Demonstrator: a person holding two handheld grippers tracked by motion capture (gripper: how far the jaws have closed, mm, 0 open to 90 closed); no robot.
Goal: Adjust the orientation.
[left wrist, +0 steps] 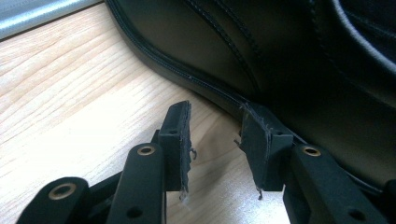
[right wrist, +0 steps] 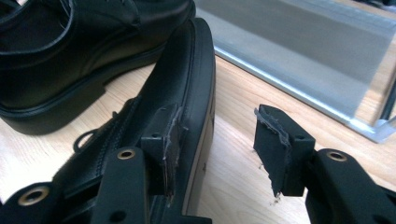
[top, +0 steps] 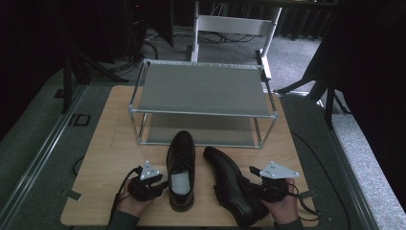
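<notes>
Two black shoes lie low in the high view's centre: the upright shoe [top: 181, 170] just right of the left gripper [top: 160, 184], the tipped shoe [top: 232, 184] beside the right gripper [top: 251, 187]. They rest on a wooden table [top: 105, 158] before a metal rack [top: 201, 103]; dark room behind. Both grippers' jaws stand apart, holding nothing; the right's inner pad touches the tipped shoe's sole.

Glossy black leather is seen on the upright shoe [top: 181, 167] just right of the left hand-held gripper [top: 160, 184], with a pale grey insole. The tipped shoe [top: 233, 184] against the right hand-held gripper [top: 250, 188] is black too. Light wood grain covers the tabletop [top: 107, 143]. Grey shelves are framed in silver on the rack [top: 201, 91].
</notes>
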